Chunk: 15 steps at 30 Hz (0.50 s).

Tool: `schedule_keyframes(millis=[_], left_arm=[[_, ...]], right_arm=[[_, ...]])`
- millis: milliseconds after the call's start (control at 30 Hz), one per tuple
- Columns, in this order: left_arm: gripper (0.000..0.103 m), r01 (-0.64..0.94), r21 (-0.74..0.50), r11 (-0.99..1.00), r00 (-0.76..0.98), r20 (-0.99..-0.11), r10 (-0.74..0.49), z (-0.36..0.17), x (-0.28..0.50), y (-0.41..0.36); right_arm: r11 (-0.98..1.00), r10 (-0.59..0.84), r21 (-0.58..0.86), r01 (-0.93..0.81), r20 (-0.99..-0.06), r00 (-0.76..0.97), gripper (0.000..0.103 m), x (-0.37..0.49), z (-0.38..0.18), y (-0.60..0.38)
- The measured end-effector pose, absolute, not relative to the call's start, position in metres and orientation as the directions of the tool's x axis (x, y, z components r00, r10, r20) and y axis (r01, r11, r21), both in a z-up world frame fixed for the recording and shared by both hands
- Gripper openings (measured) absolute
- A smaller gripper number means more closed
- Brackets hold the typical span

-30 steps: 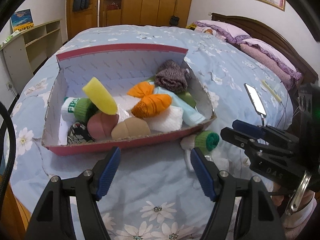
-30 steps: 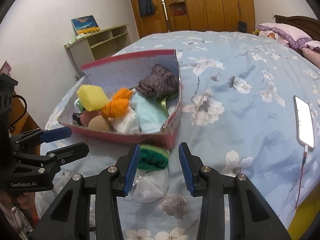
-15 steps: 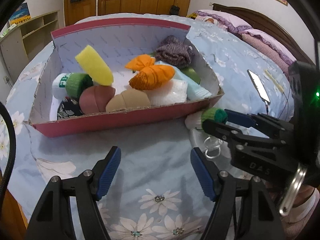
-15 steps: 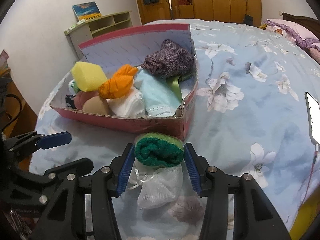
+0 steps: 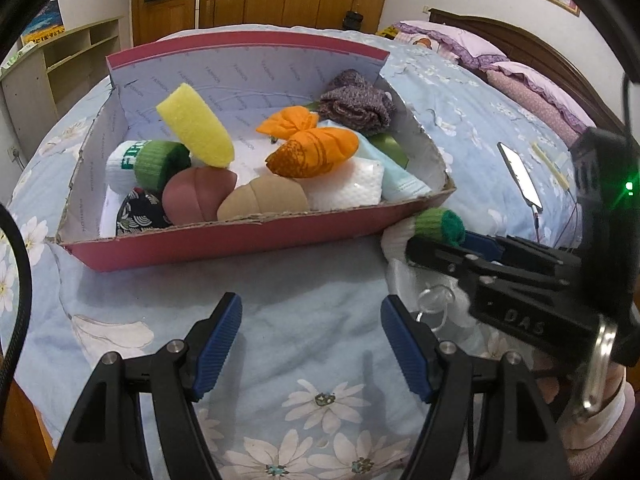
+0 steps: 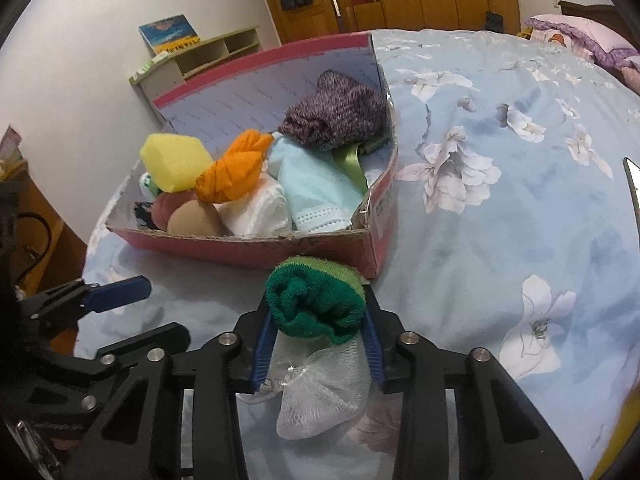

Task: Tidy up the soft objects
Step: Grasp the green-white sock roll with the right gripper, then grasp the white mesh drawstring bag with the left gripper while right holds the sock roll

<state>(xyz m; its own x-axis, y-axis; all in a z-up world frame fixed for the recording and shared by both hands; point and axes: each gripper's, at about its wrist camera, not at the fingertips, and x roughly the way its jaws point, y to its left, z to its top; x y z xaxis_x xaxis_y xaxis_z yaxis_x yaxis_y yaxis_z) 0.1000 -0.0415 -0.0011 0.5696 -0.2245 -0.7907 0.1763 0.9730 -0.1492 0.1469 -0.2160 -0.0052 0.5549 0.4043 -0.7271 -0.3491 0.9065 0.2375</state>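
Note:
A white sock with a green cuff (image 6: 320, 392) lies on the flowered bedspread just in front of the pink cardboard box (image 6: 256, 252). My right gripper (image 6: 317, 320) straddles its rolled green cuff; the jaws are closing and the blue pads press on the cuff from both sides. In the left wrist view the same sock (image 5: 438, 222) shows by the box's (image 5: 240, 240) right corner, held by the right gripper (image 5: 440, 240). My left gripper (image 5: 311, 312) hovers open over bare bedspread before the box. The box holds a yellow sponge (image 5: 196, 132), an orange cloth (image 5: 316, 152), a purple knit (image 5: 356, 100) and several other soft things.
A phone (image 5: 520, 176) on a cable lies on the bed to the right. Pillows (image 5: 532, 84) and a wooden headboard are at the far right. A shelf unit (image 5: 72, 64) stands off the bed's left side, wardrobes behind.
Both grippers came down closer to the bedspread and the box. The right jaws widened around the sock's green cuff, then closed onto it. The left jaws kept their width.

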Motion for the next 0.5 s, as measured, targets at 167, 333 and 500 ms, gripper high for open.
schedule_keyframes(millis=[167, 333, 500], left_arm=[[0.076, 0.188, -0.151, 0.970, 0.566, -0.791, -0.233, 0.000, 0.099, -0.045], [0.076, 0.208, -0.169, 0.963, 0.553, -0.792, -0.258, 0.002, 0.099, -0.053], [0.076, 0.249, -0.185, 0.951, 0.540, -0.788, -0.294, 0.004, 0.099, -0.067]], right_arm=[[0.896, 0.430, 0.241, -0.373, -0.682, 0.591, 0.037, 0.137, 0.012, -0.221], [0.907, 0.409, 0.220, -0.358, -0.655, 0.635, 0.037, 0.129, 0.026, -0.233], [0.920, 0.385, 0.209, -0.332, -0.645, 0.660, 0.037, 0.126, 0.031, -0.249]])
